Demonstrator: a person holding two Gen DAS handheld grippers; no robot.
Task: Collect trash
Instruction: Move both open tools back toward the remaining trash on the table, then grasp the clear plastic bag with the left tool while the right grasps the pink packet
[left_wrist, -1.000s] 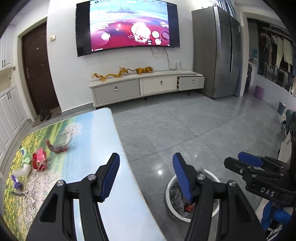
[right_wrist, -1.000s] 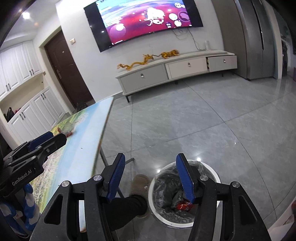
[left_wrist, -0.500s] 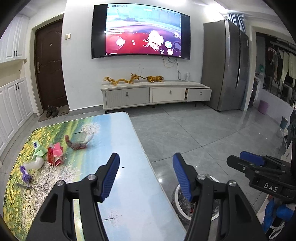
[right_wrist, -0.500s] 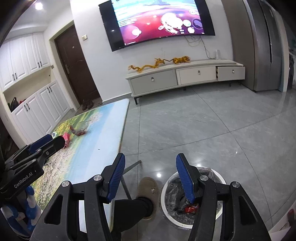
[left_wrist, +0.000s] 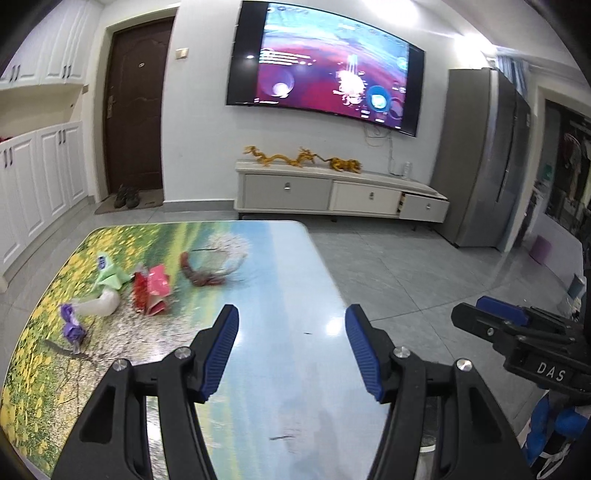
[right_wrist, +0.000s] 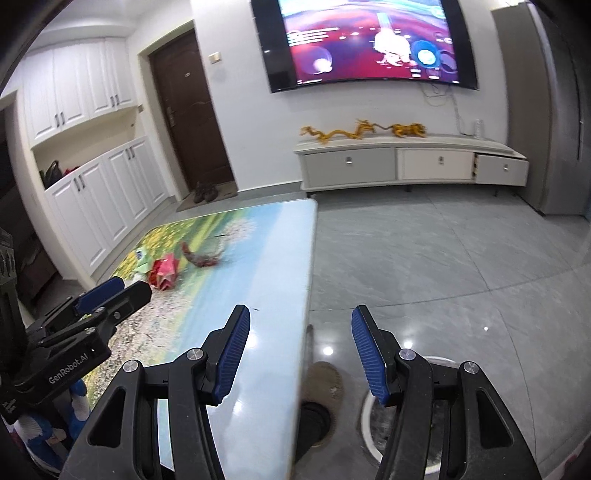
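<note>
Trash lies on the left part of the picture-printed table (left_wrist: 288, 295): a red and pink wrapper (left_wrist: 151, 290), a green and white wrapper (left_wrist: 109, 275), a white crumpled piece (left_wrist: 98, 306), a purple scrap (left_wrist: 72, 326) and a dark red shred (left_wrist: 201, 275). My left gripper (left_wrist: 291, 347) is open and empty above the table's near half. My right gripper (right_wrist: 299, 350) is open and empty over the table's right edge. The wrapper (right_wrist: 164, 269) and the shred (right_wrist: 199, 258) also show in the right wrist view. The white bin (right_wrist: 369, 410) sits on the floor, mostly hidden behind the right gripper.
A slippered foot (right_wrist: 321, 380) stands on the grey tiled floor (right_wrist: 443, 266) beside the bin. A TV cabinet (left_wrist: 340, 192), a wall screen (left_wrist: 325, 70), a fridge (left_wrist: 484, 158), a brown door (left_wrist: 135, 110) and white cupboards (left_wrist: 40, 184) line the room's edges.
Both grippers have swung up and left, away from the bin and over the table. The trash pile now sits nearer the middle of the left wrist view. Both stay open.
</note>
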